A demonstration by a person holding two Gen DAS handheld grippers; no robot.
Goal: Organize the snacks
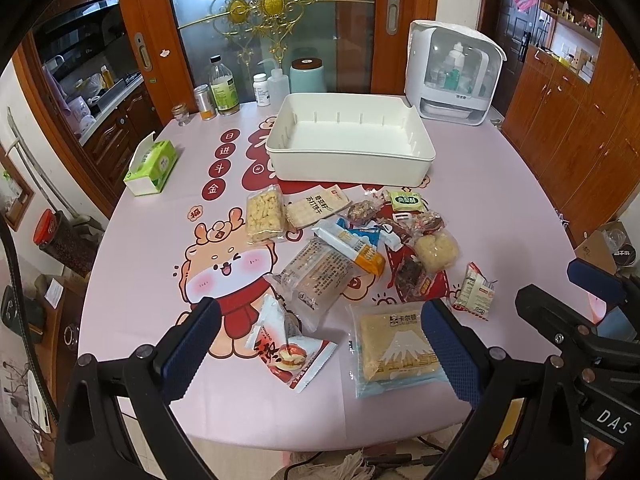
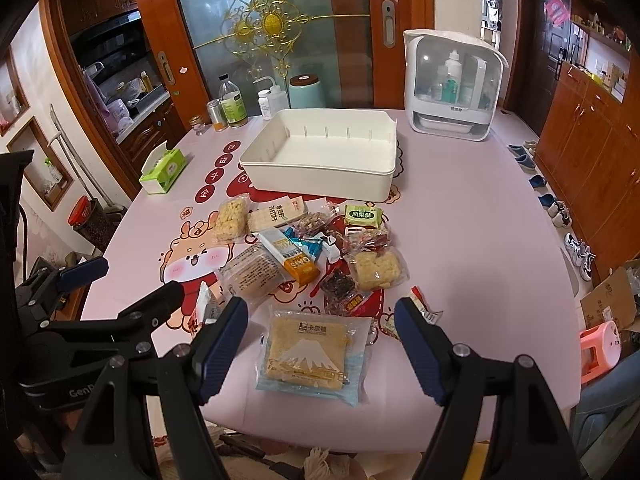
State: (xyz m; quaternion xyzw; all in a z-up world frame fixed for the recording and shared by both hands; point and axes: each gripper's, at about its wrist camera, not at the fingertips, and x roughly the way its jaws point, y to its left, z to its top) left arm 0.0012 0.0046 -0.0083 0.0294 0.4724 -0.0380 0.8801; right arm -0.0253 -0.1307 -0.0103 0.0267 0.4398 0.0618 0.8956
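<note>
Several wrapped snacks lie in a loose pile (image 1: 360,248) on the pink printed tablecloth, in front of an empty white bin (image 1: 348,166) (image 2: 320,179). Nearest me are a clear packet with a mountain print (image 1: 396,348) (image 2: 312,352) and a red-and-white packet (image 1: 288,356). My left gripper (image 1: 322,306) hovers open above these two, holding nothing. My right gripper (image 2: 322,304) is open too, its blue pads on either side of the mountain-print packet but above it. A small packet (image 1: 476,292) lies apart on the right.
A green tissue box (image 1: 152,168) sits at the table's left edge. Bottles and jars (image 1: 224,88) and a white cabinet appliance (image 1: 452,72) line the far edge. A pink stool (image 2: 600,350) and shoes (image 2: 576,248) are on the floor to the right.
</note>
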